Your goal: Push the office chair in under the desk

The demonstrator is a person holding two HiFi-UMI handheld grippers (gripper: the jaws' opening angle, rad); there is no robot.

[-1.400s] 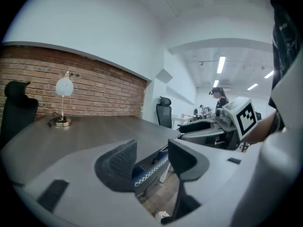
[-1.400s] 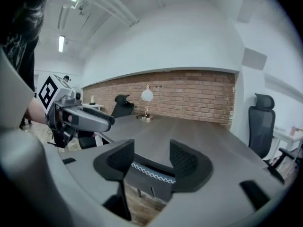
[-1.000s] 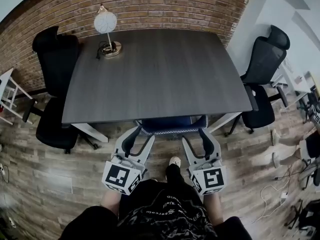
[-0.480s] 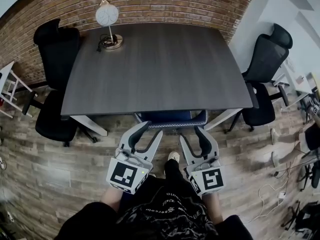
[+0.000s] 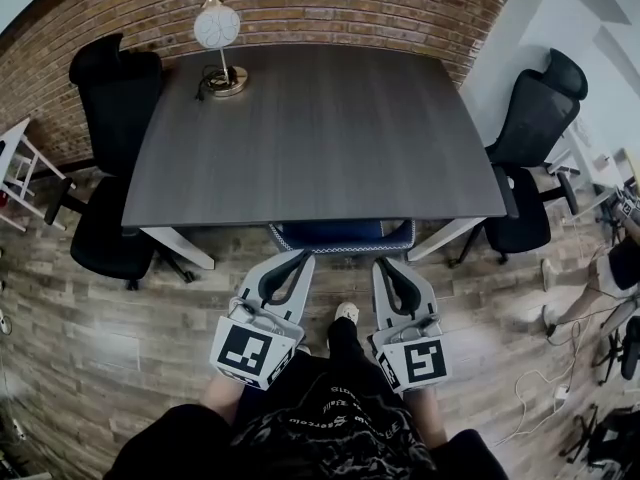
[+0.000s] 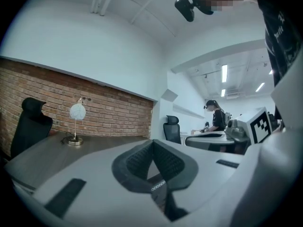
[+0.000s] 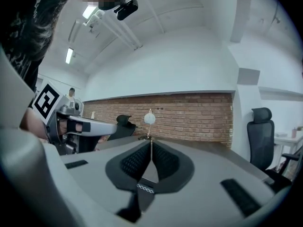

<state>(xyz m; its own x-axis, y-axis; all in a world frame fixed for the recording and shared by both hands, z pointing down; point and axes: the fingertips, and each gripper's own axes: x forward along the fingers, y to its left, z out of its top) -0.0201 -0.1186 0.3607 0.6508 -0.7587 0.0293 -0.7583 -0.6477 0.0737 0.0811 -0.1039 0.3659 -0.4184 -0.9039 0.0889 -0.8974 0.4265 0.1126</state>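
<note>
**Blue chair lies under the counter; fingers closed and empty**

Position: the blue office chair sits at the middle of the near edge of the dark grey counter. Its seat is hidden beneath; only the top of the back, with patterned trim, shows past the edge. The push appears complete or nearly so.

Grippers: the left gripper and right gripper point at the chair back from just beside it; contact cannot be confirmed. The fingers of each are pressed together, with nothing between them.

Risks:
- Any further shove could drive the back against the counter edge and jolt the table lamp at the far corner.
- Narrow closed tips could slip off the curved back.
- On castors, the chair may roll out again.
- The person's shoe stands close behind.

Surroundings: the counter is bare apart from the lamp and its cord. A brick wall runs behind and wood-plank floor lies below. Black chairs stand at the left and right. Loose cables lie well apart.
</note>
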